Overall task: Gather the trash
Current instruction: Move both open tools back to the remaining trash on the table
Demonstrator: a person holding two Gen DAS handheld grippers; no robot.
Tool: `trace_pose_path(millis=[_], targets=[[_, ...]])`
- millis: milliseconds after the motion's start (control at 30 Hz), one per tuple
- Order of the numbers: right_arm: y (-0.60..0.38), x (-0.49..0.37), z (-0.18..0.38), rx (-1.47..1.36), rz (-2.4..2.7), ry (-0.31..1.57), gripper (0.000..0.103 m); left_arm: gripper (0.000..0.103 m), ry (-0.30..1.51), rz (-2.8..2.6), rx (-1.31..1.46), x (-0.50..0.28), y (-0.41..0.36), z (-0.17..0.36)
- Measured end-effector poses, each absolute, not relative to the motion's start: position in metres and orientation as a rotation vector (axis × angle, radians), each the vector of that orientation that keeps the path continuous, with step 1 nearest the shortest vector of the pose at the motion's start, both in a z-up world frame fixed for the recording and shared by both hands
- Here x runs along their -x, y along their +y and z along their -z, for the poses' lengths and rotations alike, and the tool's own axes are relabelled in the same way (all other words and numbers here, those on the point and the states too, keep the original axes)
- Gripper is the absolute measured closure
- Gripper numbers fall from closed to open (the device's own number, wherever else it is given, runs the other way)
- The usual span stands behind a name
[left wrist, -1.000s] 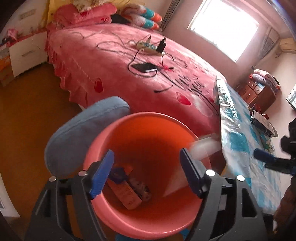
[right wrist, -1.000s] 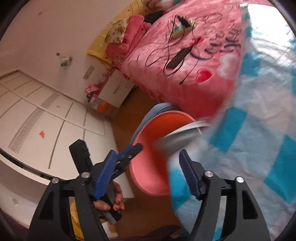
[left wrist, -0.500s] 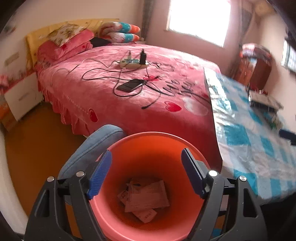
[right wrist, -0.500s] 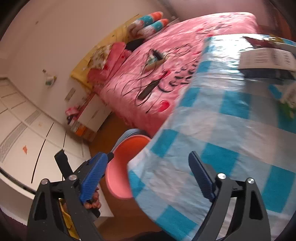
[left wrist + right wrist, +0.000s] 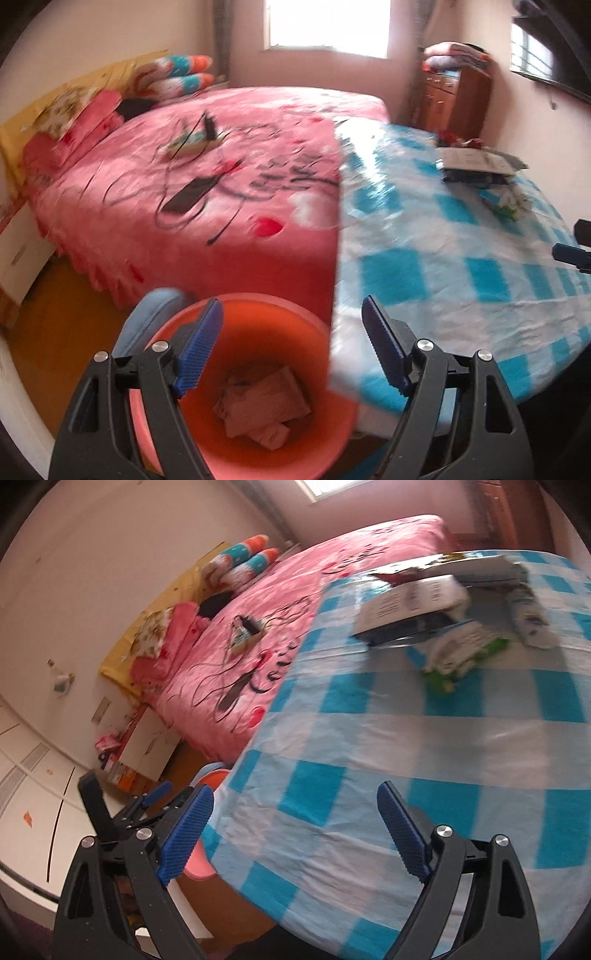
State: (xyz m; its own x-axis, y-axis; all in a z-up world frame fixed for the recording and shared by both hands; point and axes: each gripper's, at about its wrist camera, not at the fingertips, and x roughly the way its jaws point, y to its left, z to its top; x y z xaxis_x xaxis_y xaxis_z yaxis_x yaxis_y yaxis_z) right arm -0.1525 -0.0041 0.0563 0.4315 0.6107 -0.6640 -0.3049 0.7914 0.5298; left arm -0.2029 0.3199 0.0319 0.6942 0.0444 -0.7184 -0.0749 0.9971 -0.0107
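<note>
Under left gripper (image 5: pixel 291 310): bin (image 5: pixel 258 332) on floor at near-left corner of table (image 5: pixel 443 266), crumpled papers (image 5: pixel 262 402) at its bottom
Left gripper: spread wide, empty, aimed down into bin
Right gripper (image 5: pixel 295 790): jaws just been opening, now wide, nothing between them, over near part of table
Trash to collect: green-and-white wrapper (image 5: pixel 458 657) on far right of table, just beside box (image 5: pixel 410 602); second pale wrapper (image 5: pixel 532 624) near it, further right
Risk, wrong pick: wrapper tight against box, so careless closing likely to catch a box corner too, or drag box along
Risk, slip: wrapper thin and limp by look, probably flattening under pads instead of lifting
Risk, cloth: check cloth (image 5: pixel 369 738) loose and wrinkled, easily pinched together with wrapper and tugged, shifting everything on top
Risk, miss at bin: right side of bin mouth hidden by table corner and hanging cloth; light wrapper let go too far right likely to land on cloth or floor
Risk, knock: left gripper low over rim; tipping toward stool (image 5: pixel 147 314) and spilling papers possible on a bump
Risk, clash: both grippers close together at near-left corner, collision possible on a carry back to bin
Blur: both views smeared, wrapper outlines and exact contact with box uncertain
</note>
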Motion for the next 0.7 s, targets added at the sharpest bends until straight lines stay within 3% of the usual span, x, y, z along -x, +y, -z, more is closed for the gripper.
trace_pose_path(millis=[433,700], targets=[[-0.107,0.129,-0.080,-0.469,-0.441,0.887,0.014,0.023,0.781,0.110,0.087,0.132,0.250,-0.091],[-0.162,0.093,-0.064,-0.511,-0.345,0.877,0.014,0.019,0.835,0.254,0.056,0.041,0.195,-0.125]])
